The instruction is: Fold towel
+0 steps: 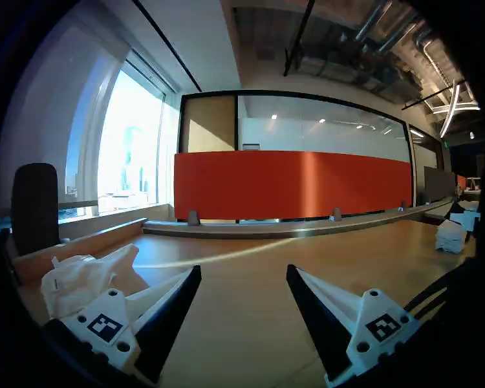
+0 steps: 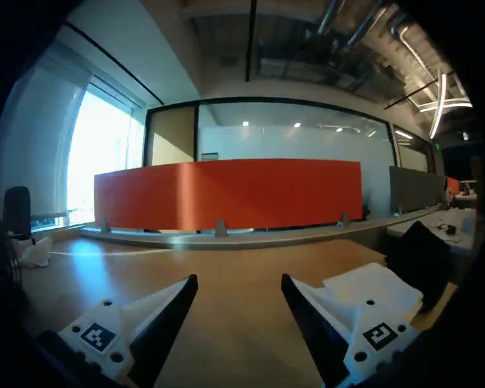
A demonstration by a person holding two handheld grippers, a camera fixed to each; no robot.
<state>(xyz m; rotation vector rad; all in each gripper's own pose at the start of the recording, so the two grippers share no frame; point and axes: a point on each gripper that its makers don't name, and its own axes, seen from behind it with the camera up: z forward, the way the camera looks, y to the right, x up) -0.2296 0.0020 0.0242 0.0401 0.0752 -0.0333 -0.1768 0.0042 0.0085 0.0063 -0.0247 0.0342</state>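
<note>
Towel (image 1: 81,281), seemingly crumpled, lies near left gripper (image 1: 243,268); it and right gripper (image 2: 239,277) gape empty.

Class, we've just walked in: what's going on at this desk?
A person holds two grippers over a wooden desk. The left gripper and right gripper are both open, holding nothing. A crumpled white towel lies off to the left, untouched; a folded white cloth lies by the right gripper's right finger.
</note>
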